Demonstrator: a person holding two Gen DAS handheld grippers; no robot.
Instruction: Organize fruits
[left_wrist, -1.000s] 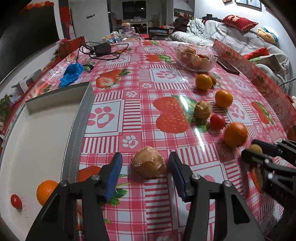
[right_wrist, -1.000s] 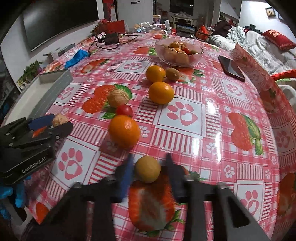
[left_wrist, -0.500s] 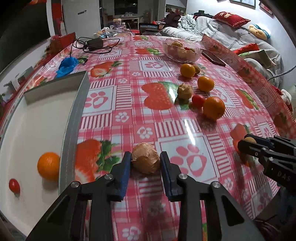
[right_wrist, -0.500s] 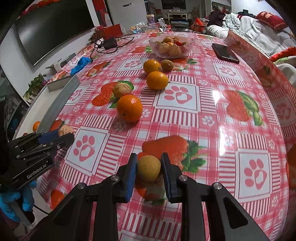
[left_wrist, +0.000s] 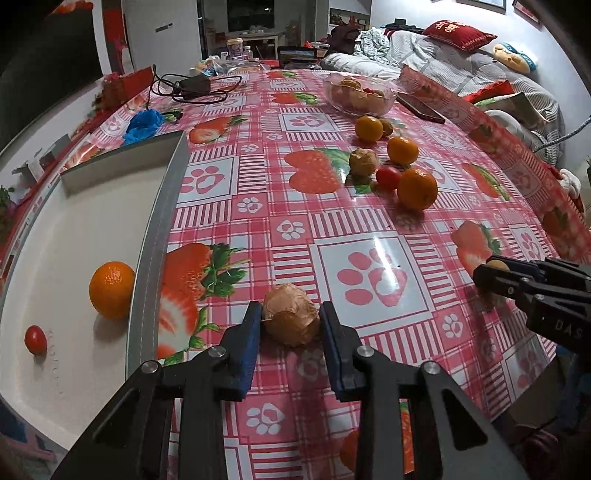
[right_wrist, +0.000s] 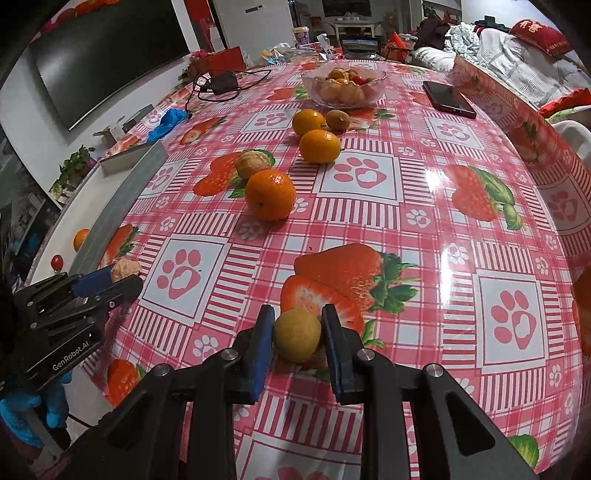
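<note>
left gripper (left_wrist: 290, 325) fingers clamped on tan wrinkled fruit (left_wrist: 290, 319) by tray (left_wrist: 151, 236) edge | right gripper (right_wrist: 297, 338) fingers clamped on small yellow fruit (right_wrist: 296, 335) over worktop (right_wrist: 424, 229)

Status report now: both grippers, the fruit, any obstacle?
Left gripper shut on tan wrinkled fruit. Right gripper shut on small yellow fruit. White tray unobstructed.

Tray (left_wrist: 155, 221): near end cut by frame edge. Bowl (right_wrist: 343, 88): contents too small to tell. Small tomato (right_wrist: 56, 261): barely resolvable.
</note>
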